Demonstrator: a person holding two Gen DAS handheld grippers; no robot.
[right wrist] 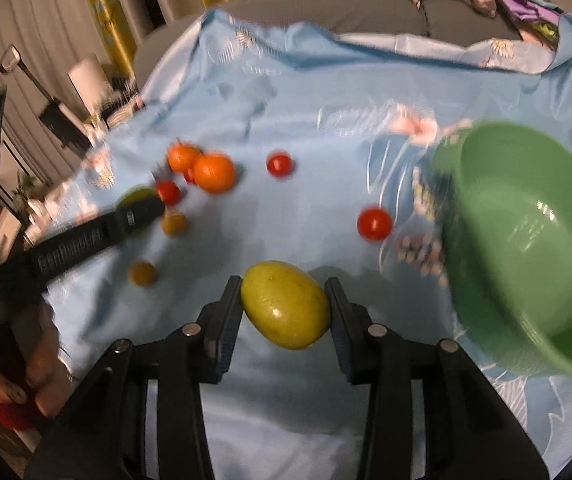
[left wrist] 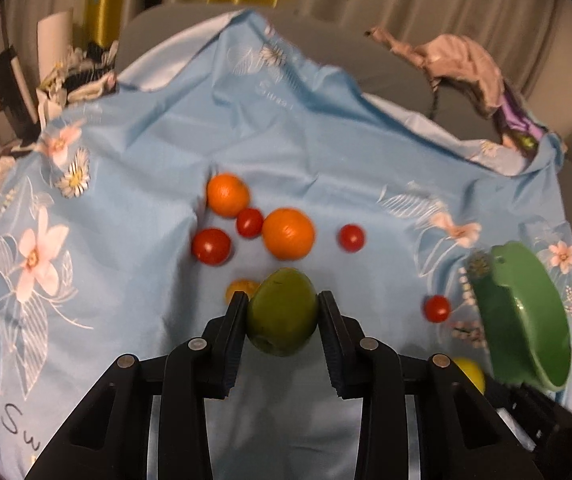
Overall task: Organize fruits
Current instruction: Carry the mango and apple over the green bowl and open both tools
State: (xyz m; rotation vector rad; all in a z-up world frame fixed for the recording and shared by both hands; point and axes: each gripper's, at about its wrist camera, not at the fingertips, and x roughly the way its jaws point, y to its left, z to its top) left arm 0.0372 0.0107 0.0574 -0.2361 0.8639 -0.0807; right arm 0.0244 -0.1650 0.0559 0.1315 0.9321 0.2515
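My left gripper (left wrist: 282,314) is shut on a green fruit (left wrist: 282,312), both pads pressing its sides above the blue floral cloth (left wrist: 146,160). My right gripper (right wrist: 284,302) is shut on a yellow-green oval fruit (right wrist: 286,304). That left gripper also appears at the left of the right wrist view (right wrist: 136,212). On the cloth lie two oranges (left wrist: 287,233) (left wrist: 228,194), several red tomatoes (left wrist: 210,246) (left wrist: 351,237) (left wrist: 437,308), and a small yellowish fruit (left wrist: 242,287). A green bowl (right wrist: 533,248) stands at the right, empty inside.
Crumpled pink and purple cloth (left wrist: 469,68) lies at the back right on a grey surface. Clutter and a white box (left wrist: 56,36) sit at the back left. A person's hand (right wrist: 42,364) shows at the lower left of the right wrist view. Curtains hang behind.
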